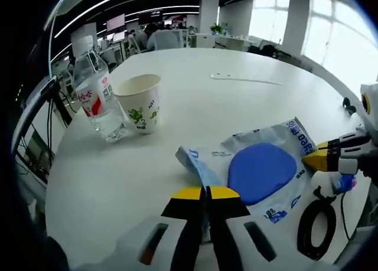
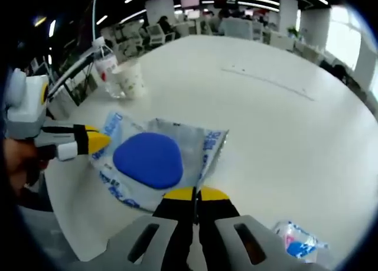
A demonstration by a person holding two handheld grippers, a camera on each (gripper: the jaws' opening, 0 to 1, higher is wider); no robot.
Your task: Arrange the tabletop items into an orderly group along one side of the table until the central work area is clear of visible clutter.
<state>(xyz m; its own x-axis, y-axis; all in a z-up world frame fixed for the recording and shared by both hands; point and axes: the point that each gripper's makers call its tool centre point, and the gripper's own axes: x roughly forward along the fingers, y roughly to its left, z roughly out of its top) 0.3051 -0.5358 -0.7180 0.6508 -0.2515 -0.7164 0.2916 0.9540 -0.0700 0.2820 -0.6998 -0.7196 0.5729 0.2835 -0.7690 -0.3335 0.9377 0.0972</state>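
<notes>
Fingers of both grippers (image 1: 205, 193) (image 2: 195, 194) pinch one packet (image 1: 260, 170); one cup (image 1: 140, 103), one bottle (image 1: 94, 91).

Both hand-held grippers (image 2: 194, 193) (image 2: 105, 140) pinch opposite edges of the blue-centred packet (image 2: 156, 159) on the white table (image 2: 266, 117)

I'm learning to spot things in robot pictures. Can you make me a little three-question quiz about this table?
1. True or false: the paper cup stands right beside the water bottle.
2. What are both grippers pinching? A) the cup B) the plastic bag C) the bottle
3. Fill in: the round shape inside the bag is coloured ____.

Key:
1. True.
2. B: the left gripper and right gripper are each shut on an edge of the bag.
3. Blue.
</notes>
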